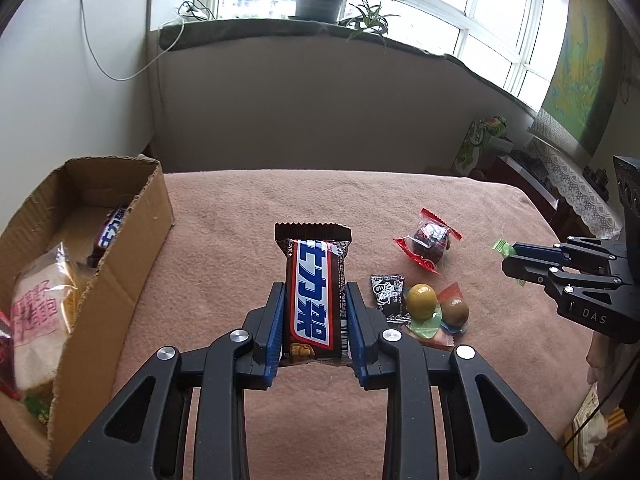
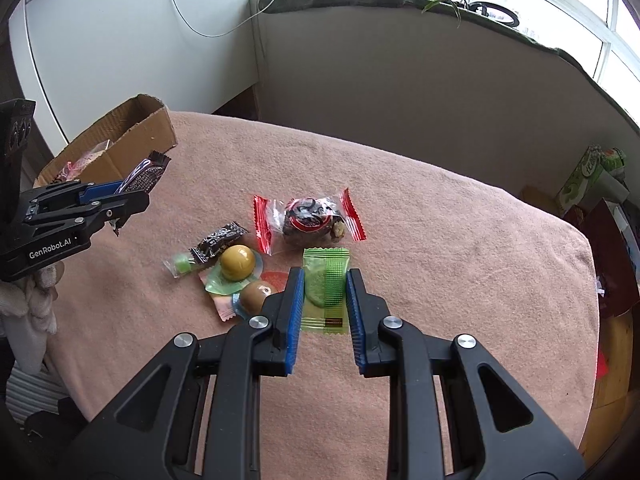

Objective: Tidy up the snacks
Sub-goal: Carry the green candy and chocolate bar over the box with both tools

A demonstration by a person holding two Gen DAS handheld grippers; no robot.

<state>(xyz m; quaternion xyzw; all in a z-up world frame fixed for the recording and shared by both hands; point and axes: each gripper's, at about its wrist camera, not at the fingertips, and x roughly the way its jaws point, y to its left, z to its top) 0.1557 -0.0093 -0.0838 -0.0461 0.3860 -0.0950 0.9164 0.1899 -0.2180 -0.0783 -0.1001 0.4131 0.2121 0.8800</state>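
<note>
My left gripper is shut on a brown chocolate bar with blue lettering, held above the pink cloth. From the right wrist view the same left gripper shows at far left with the chocolate bar sticking out. Between the blue pads of my right gripper sits a green wrapped candy, and the gripper is shut on it. In the left wrist view that right gripper holds the green candy at the right edge. A cardboard box stands at the left, with a bread pack inside.
On the cloth lie a red-wrapped dark snack, a small black packet, a yellow ball candy, a brown ball candy and a small green sweet. A person's gloved hand holds the left gripper. Boxes stand off the table's right edge.
</note>
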